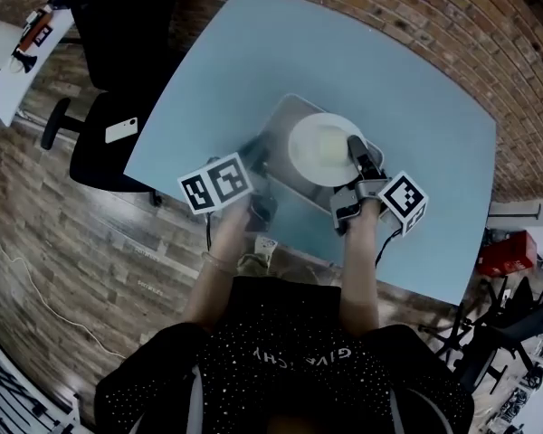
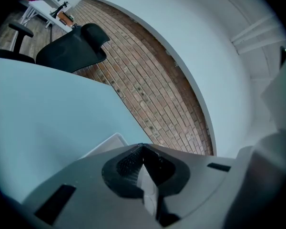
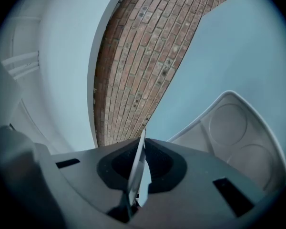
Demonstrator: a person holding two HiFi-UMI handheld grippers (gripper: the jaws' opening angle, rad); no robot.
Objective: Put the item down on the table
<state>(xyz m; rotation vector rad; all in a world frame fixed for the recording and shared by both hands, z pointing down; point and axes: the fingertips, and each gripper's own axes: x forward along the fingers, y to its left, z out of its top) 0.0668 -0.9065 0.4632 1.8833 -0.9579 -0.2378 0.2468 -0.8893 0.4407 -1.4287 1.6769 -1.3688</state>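
Observation:
A grey compartment tray (image 1: 290,121) carries a white plate (image 1: 321,150) over the near part of the light blue table (image 1: 398,89). My left gripper (image 1: 256,158) is shut on the tray's left rim, blurred in the head view. In the left gripper view the left gripper (image 2: 143,165) pinches the thin rim, and a corner of the tray (image 2: 110,142) shows beyond. My right gripper (image 1: 355,145) is shut on the right rim beside the plate. The right gripper view shows the right gripper (image 3: 139,160) clamping the rim edge-on, with the tray's round wells (image 3: 238,132) to the right. Whether the tray rests on the table I cannot tell.
A black office chair (image 1: 118,70) with a white phone (image 1: 120,130) on its seat stands left of the table. A brick wall (image 1: 416,7) runs behind the table. A red box (image 1: 507,253) and stands sit at the right.

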